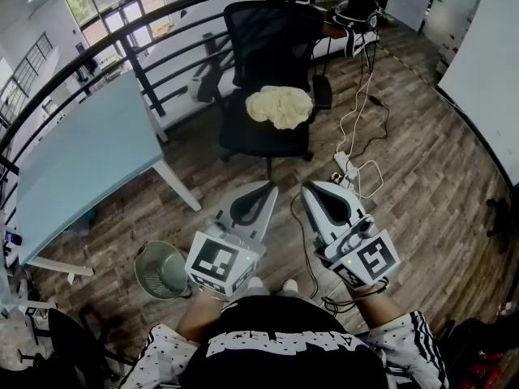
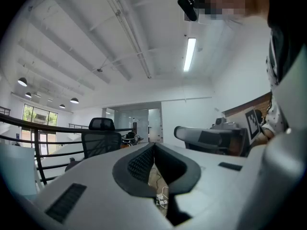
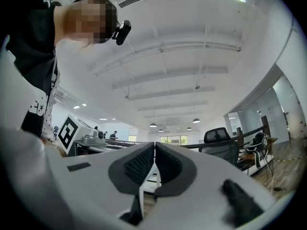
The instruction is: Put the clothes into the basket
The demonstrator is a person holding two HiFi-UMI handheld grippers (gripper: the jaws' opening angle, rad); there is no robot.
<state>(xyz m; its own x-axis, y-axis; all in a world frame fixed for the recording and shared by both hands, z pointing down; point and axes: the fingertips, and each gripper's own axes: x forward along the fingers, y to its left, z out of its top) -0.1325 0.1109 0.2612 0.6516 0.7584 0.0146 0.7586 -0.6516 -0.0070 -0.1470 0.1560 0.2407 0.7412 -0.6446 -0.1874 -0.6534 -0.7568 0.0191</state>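
A crumpled cream-yellow garment (image 1: 280, 105) lies on the seat of a black office chair (image 1: 268, 35) ahead of me. A round green mesh basket (image 1: 160, 270) stands on the wooden floor at my lower left, beside the left gripper's marker cube. My left gripper (image 1: 266, 190) and right gripper (image 1: 311, 190) are held side by side in front of me, well short of the chair, both shut and empty. In the left gripper view the left gripper (image 2: 154, 147) has its jaws together, with the chair (image 2: 100, 139) far off. The right gripper (image 3: 154, 146) in its own view likewise shows closed jaws.
A light blue table (image 1: 81, 164) stands to the left by a black railing (image 1: 122, 43). White cables and a power strip (image 1: 347, 167) lie on the floor right of the chair. A desk with a headset (image 1: 357, 10) is behind the chair.
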